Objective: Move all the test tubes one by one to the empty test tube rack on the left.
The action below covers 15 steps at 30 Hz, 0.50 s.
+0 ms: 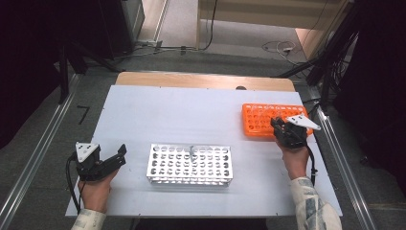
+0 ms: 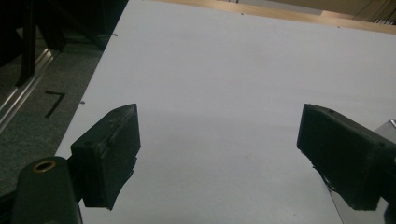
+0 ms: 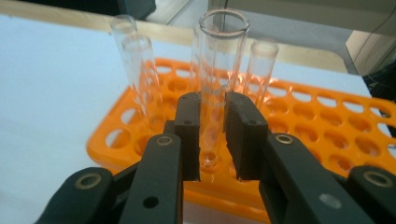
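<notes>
My right gripper (image 1: 277,125) (image 3: 213,100) is shut on a clear glass test tube (image 3: 223,42), held upright with its round bottom just above the orange rack (image 1: 261,120) (image 3: 327,140). Several more empty glass tubes (image 3: 140,70) stand in that rack behind the held one. A silver metal rack (image 1: 190,164) with many holes sits at the front middle of the white board (image 1: 191,115). My left gripper (image 1: 121,155) (image 2: 219,140) is open just left of the metal rack, jaws wide apart over bare board with nothing between them.
The white board lies on a wooden table top (image 1: 201,80) whose far edge shows. Metal rails (image 1: 38,148) run along both sides of the table. Cables (image 1: 280,47) lie on the floor beyond. A corner of the metal rack (image 2: 390,128) shows by my left gripper's right jaw.
</notes>
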Each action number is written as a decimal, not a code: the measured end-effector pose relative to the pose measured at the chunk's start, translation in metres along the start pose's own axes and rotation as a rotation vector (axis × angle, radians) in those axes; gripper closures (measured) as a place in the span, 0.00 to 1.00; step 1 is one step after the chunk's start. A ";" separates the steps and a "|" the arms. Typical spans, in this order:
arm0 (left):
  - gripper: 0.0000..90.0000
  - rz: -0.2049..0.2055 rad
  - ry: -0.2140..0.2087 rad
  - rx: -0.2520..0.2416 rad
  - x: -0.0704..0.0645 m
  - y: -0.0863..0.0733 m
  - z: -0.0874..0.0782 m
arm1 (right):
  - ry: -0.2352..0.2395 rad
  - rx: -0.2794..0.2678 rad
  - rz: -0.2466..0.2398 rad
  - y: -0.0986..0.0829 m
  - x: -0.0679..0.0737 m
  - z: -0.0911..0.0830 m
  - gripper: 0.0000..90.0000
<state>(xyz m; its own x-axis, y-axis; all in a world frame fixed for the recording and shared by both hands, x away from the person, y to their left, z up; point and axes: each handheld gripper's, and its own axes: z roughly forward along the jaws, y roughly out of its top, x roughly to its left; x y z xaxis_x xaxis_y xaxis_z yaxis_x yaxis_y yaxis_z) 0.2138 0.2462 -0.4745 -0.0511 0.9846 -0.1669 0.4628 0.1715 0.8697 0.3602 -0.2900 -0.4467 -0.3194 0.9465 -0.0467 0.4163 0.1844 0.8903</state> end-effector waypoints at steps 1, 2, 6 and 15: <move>0.15 0.004 0.000 -0.005 -0.001 0.000 -0.001 | 0.007 -0.005 0.010 0.005 0.001 -0.006 0.81; 0.15 0.011 0.003 -0.014 -0.003 0.001 -0.003 | 0.011 -0.009 0.012 0.007 0.002 -0.008 0.81; 0.15 0.019 -0.006 -0.029 -0.006 0.003 -0.007 | 0.038 -0.009 0.006 0.011 0.008 -0.018 0.81; 0.15 0.052 -0.094 -0.044 -0.029 0.008 -0.022 | 0.125 0.023 -0.039 0.012 0.032 -0.038 0.81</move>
<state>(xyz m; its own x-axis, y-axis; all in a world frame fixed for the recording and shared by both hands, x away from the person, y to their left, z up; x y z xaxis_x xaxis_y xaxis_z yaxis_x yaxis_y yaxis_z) 0.1994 0.2199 -0.4520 0.0557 0.9852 -0.1624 0.4230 0.1240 0.8976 0.3231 -0.2676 -0.4206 -0.4389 0.8982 -0.0228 0.4207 0.2279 0.8781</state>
